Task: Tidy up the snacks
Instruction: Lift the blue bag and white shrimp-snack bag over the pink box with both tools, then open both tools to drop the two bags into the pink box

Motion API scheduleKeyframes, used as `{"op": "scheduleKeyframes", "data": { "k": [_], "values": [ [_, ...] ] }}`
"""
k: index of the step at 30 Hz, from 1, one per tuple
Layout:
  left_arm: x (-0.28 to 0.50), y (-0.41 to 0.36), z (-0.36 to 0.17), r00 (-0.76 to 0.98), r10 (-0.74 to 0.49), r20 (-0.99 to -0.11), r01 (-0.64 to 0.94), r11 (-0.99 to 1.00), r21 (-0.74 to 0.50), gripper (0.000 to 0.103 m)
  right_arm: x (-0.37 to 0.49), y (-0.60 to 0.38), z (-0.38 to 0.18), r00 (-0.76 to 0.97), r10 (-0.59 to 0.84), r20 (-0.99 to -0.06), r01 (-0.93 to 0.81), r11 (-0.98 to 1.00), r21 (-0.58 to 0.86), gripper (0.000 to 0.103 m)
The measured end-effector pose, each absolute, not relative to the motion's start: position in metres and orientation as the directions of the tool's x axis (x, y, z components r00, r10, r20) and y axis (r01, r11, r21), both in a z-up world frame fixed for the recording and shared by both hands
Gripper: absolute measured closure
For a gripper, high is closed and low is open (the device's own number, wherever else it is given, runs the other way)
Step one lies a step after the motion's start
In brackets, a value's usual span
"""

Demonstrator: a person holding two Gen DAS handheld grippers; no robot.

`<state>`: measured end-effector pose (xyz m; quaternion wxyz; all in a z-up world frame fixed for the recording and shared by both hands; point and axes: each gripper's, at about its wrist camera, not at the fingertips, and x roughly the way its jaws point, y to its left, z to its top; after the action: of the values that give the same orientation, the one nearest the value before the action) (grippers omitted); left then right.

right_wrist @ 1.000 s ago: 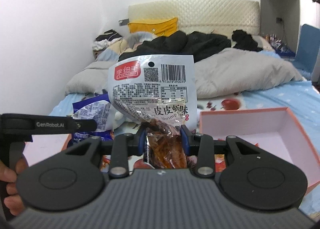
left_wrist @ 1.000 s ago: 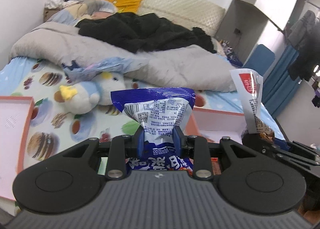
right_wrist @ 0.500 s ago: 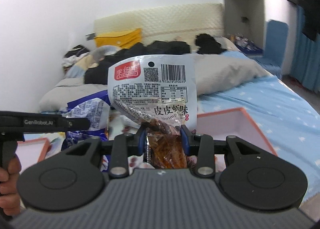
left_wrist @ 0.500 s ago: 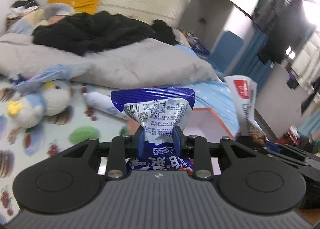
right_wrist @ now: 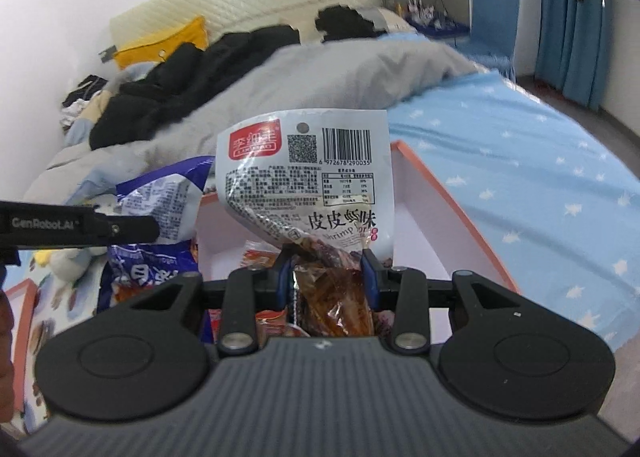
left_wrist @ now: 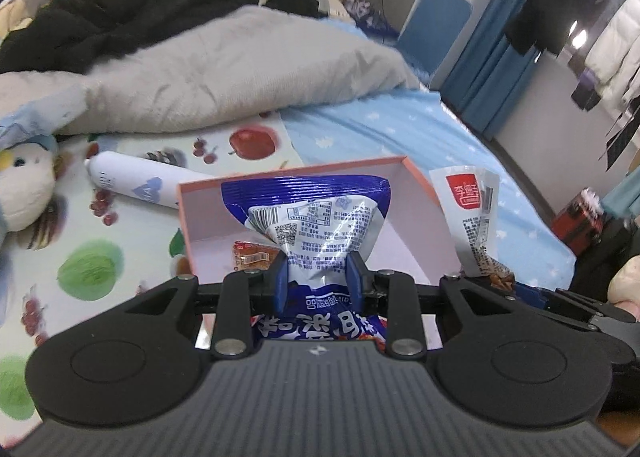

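Both grippers are pinching snacks: the left gripper (left_wrist: 316, 283) clamps a blue packet (left_wrist: 310, 217) by its middle, and the right gripper (right_wrist: 326, 271) clamps a white shrimp packet (right_wrist: 304, 177), each standing upright with its long axis pointing up. Just ahead and below both lies the open pink box (left_wrist: 416, 181), its far wall beyond the packets, and the left gripper looks the more centred over it. Much of the box floor is hidden behind the packets and gripper bodies; only a small orange wrapper (left_wrist: 250, 253) shows inside.

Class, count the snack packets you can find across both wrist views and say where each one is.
3. The blue packet in the left hand-held gripper, the white shrimp packet in the right hand-held gripper, and an orange packet inside the pink box. Others may be hidden.
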<state>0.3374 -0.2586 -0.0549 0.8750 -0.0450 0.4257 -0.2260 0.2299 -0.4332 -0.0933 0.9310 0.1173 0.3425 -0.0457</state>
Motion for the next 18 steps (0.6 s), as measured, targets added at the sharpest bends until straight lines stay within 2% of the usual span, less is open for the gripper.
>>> {"op": "scheduleKeyframes", "data": {
  "k": [10, 18],
  "values": [
    [0.410, -0.289, -0.116, 0.449, -0.388, -0.805, 0.356, 0.904, -0.238, 0.068, 0.278, -0.455, -0.147, 0.687, 0.028, -0.726, 0.179, 0.962, 0.207, 0.064],
    [0.428, -0.302, -0.146, 0.408, -0.380, -0.830, 0.372, 0.900, -0.229, 0.068, 0.296, -0.455, -0.174, 0.633, 0.049, -0.773, 0.182, 0.961, 0.210, 0.062]
  ]
}}
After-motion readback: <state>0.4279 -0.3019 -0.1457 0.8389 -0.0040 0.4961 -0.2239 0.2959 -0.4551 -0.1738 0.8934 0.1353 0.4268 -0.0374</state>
